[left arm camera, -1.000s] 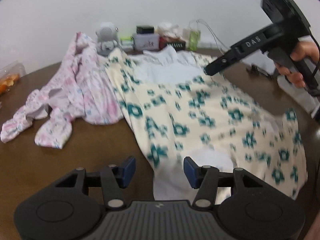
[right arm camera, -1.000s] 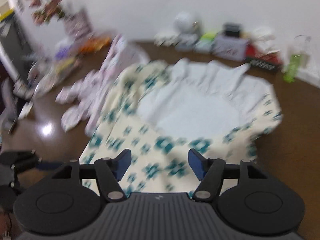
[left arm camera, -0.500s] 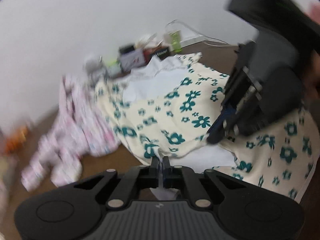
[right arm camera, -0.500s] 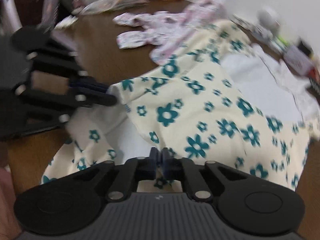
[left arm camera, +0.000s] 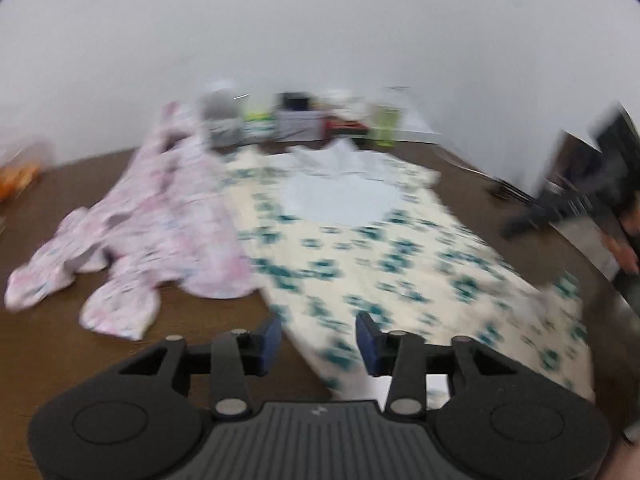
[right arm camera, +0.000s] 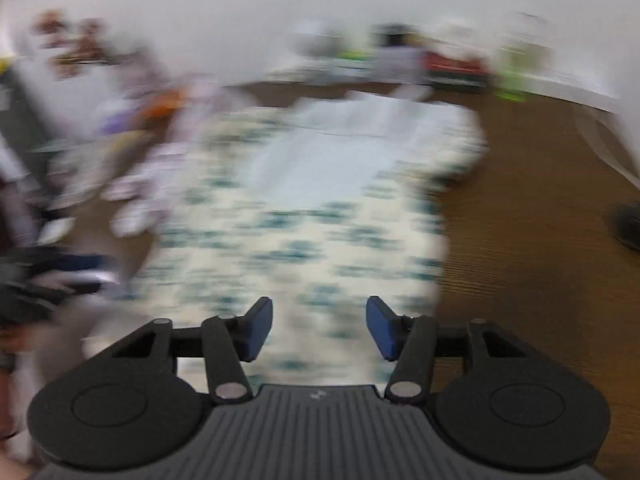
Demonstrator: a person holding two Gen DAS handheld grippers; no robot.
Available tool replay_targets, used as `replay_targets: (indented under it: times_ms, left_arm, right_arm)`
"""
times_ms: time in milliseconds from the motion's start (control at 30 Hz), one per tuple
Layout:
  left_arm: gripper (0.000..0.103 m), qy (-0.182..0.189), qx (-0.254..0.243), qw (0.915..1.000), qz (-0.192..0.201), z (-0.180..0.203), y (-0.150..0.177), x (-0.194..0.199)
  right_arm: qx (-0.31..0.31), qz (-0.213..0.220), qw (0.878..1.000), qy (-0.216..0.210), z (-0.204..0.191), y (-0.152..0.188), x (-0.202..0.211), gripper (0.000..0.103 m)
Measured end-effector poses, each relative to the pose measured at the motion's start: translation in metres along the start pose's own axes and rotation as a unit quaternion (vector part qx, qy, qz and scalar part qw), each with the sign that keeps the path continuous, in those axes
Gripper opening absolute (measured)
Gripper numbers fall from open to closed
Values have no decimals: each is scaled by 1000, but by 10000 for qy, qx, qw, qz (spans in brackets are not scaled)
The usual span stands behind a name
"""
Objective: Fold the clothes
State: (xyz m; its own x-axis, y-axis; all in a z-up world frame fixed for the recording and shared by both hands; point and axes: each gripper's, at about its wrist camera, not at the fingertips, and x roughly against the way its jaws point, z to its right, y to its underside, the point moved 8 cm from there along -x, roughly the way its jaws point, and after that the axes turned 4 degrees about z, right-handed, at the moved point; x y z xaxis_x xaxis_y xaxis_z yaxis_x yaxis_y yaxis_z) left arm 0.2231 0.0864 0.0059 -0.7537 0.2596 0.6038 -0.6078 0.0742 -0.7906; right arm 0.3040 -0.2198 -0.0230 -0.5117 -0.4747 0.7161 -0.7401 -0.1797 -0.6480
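Note:
A cream garment with teal flowers (left arm camera: 384, 256) lies spread on the brown table, white lining showing near its far end; it also shows in the right wrist view (right arm camera: 312, 216). A pink patterned garment (left arm camera: 160, 216) lies crumpled to its left. My left gripper (left arm camera: 318, 340) is open and empty over the cream garment's near edge. My right gripper (right arm camera: 320, 328) is open and empty above the same garment's near end; it also shows at the right of the left wrist view (left arm camera: 516, 226). Both views are blurred by motion.
Small boxes, a grey soft toy (left arm camera: 222, 124) and a green bottle (left arm camera: 384, 128) line the table's back edge by the white wall. Orange items (left arm camera: 16, 172) sit far left. Bare brown table (right arm camera: 528, 240) lies right of the cream garment.
Half a second ago both grippers were shut on the cream garment's near edge. Now both are open, drawn back, and the garment lies flat.

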Motion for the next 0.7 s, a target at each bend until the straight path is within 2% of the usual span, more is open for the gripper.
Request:
replay_targets:
  times_ms: [67,233,300,533,600,667,700]
  left_arm:
    - [17,-101,147,9997,-190,-10,-1,-18]
    - [12,-167,138,9989,-416,-12,-1,-50]
    - [12,-111,163,9988,-448,-12,1,-55]
    - [12,534,190,9976,-390,-3,3,-60]
    - [13,558,179,9974,-411,-3,4,-61]
    - [13,606,181,9968,-493,0,7,-62]
    - [13,625,196,9965,-528,0,8,-61]
  right_arm:
    - [-129,-133,9996,189,19,6,-13,47]
    - [25,-228,9993,285,15,18,-42,43]
    - [241,-263,9985,405,11,20,-45,3]
    - [-126,-229,9983,512,32,20,-36,4]
    - [-228,-229,9981,525,35,19,-32,22]
    - [-184,4,9980,606,27,10,-22,36]
    - [-33,141,9984,548,15,4,-14,36]
